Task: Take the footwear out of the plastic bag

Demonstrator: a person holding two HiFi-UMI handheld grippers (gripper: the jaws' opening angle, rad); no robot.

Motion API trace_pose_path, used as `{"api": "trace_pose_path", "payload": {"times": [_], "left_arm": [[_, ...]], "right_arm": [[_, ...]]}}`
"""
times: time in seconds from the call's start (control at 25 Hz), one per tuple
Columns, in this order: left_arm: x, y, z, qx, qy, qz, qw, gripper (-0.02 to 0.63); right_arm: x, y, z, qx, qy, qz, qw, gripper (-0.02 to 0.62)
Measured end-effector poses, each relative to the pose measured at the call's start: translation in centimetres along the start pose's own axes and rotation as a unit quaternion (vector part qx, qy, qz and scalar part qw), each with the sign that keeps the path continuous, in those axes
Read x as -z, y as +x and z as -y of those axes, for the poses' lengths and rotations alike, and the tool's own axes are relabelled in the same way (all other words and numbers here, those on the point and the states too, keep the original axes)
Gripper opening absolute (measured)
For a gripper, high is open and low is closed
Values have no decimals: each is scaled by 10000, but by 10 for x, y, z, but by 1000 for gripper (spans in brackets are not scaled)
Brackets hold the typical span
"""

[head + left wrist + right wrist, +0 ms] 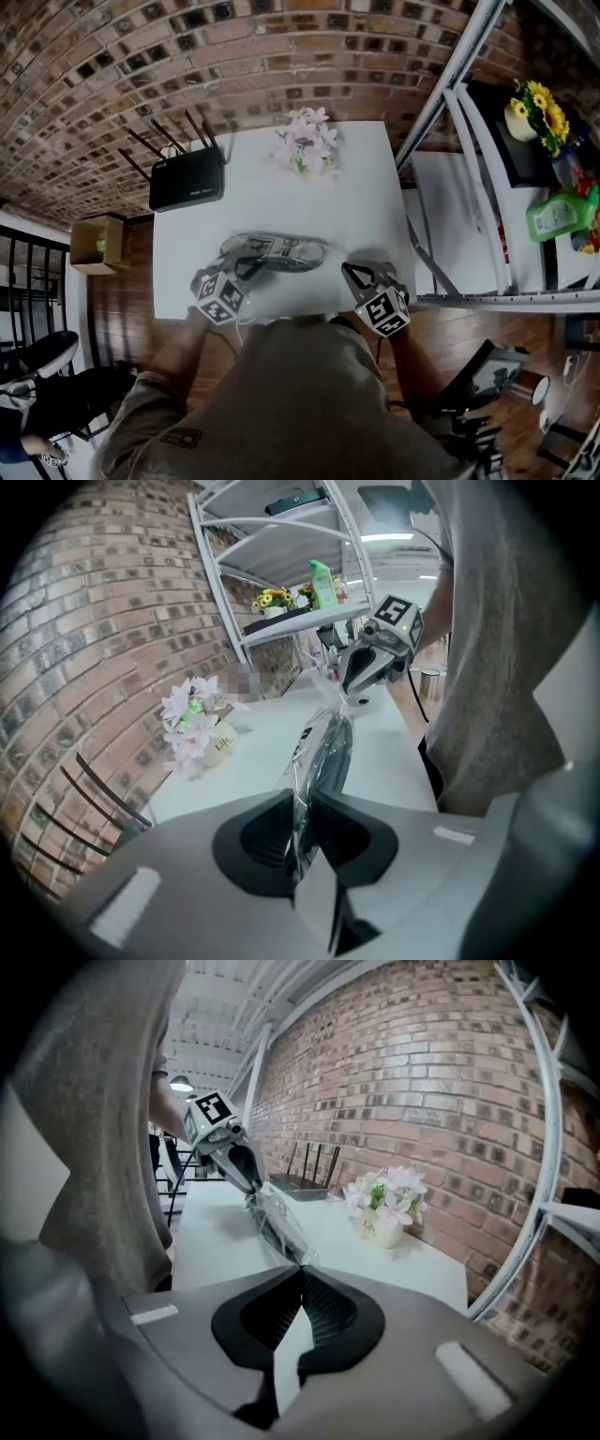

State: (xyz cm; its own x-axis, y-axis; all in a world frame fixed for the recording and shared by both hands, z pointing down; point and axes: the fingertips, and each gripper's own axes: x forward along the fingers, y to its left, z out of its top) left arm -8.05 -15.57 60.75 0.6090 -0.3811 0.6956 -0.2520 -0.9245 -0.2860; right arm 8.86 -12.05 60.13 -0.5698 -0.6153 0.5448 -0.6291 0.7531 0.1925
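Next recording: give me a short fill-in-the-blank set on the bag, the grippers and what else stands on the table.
1. The footwear is ___ the plastic bag.
2. The left gripper and right gripper each pinch one ___ of it.
3. In the head view, the pink flowers stand to the ___ of the router.
Missing: inside; end; right

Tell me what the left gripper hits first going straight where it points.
The plastic bag pinched by the left gripper, footwear inside. Beyond that, probably the right gripper holding the bag's far end; depth is unclear.
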Motion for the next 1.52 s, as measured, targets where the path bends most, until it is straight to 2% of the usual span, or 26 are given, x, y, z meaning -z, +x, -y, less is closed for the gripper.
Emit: {"api": "trace_pose_path", "payload": {"times": [0.12,0.24,0.32,0.44,0.52,0.8,1.08,1.32,1.52], "left_arm": [[4,-3,-4,-61,-123,-26,9999,48],[8,-7,-5,-93,-174,-62,9998,44],[9,-9,-5,-98,-189,-47,9998,44],[7,-12,-5,-73,-185,-24,9998,43],[5,-14,-3,-20,-139,-12,9999,43],[0,-24,9,316,113,1,9994,40],[3,-31,0,317,-296,66,9990,38],[4,-33,3,449,-198,45,9988,38],[2,-36,11,699,-17,83,9975,35]], "right_arm": [[-9,-5,21,383,243,204,9988,18],[-11,-6,30,501,289,267,9980,61],[-16,-4,23,331,176,361,9986,15],[-19,7,5,-125,-93,351,9993,14],[-18,17,-2,-286,-255,212,9990,14],[-18,34,-1,-343,-325,62,9989,14],[-19,36,-27,-841,-629,69,9944,15],[-20,38,-36,-1083,-594,113,9923,15],[-14,40,-24,-864,-537,-48,9948,14]]}}
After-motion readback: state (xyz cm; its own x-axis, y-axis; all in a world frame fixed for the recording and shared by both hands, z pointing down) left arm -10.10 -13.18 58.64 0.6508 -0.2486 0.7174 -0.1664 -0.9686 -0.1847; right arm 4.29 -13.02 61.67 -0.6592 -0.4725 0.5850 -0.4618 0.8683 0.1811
